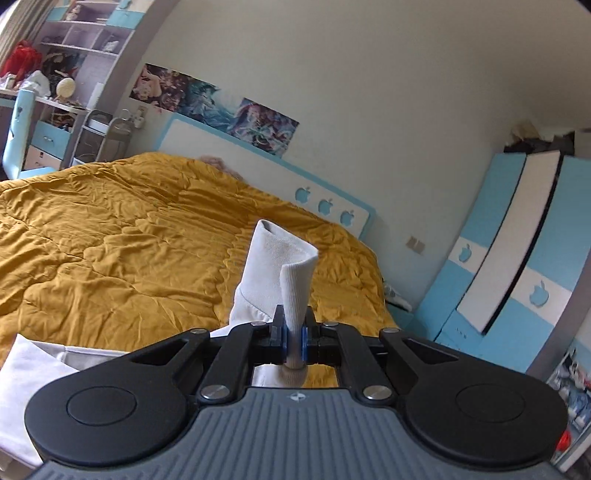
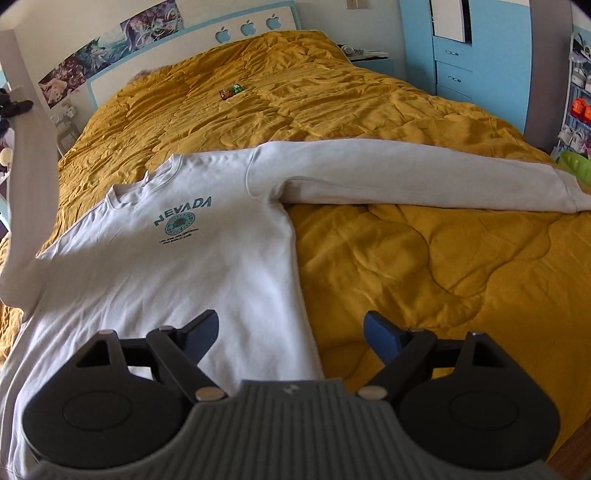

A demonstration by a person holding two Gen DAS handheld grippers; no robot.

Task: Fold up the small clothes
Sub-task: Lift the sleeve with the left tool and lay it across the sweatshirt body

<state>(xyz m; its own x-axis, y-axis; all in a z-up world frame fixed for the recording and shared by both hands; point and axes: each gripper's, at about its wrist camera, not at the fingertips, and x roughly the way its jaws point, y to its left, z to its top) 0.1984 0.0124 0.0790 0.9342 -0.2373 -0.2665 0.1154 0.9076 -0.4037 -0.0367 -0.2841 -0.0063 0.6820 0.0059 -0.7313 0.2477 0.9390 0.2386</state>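
A white sweatshirt [image 2: 192, 266] with a teal "NEVADA" print lies face up on a mustard-yellow bedspread [image 2: 424, 266]. One sleeve [image 2: 406, 177] stretches flat toward the right. The other sleeve [image 2: 26, 177] is lifted off the bed at the left edge and looks blurred. In the left wrist view my left gripper [image 1: 294, 339] is shut on that sleeve's cuff [image 1: 291, 280], which sticks up past the fingers. My right gripper [image 2: 291, 332] is open above the sweatshirt's lower right side edge, and its blue pads touch nothing.
A small colourful packet [image 2: 232, 91] lies on the bed near the white headboard [image 2: 243, 27]. A blue and white wardrobe [image 1: 517, 236] stands to the right of the bed, and a shoe rack [image 2: 580, 92] stands further right. A desk with shelves [image 1: 66, 74] stands to the left.
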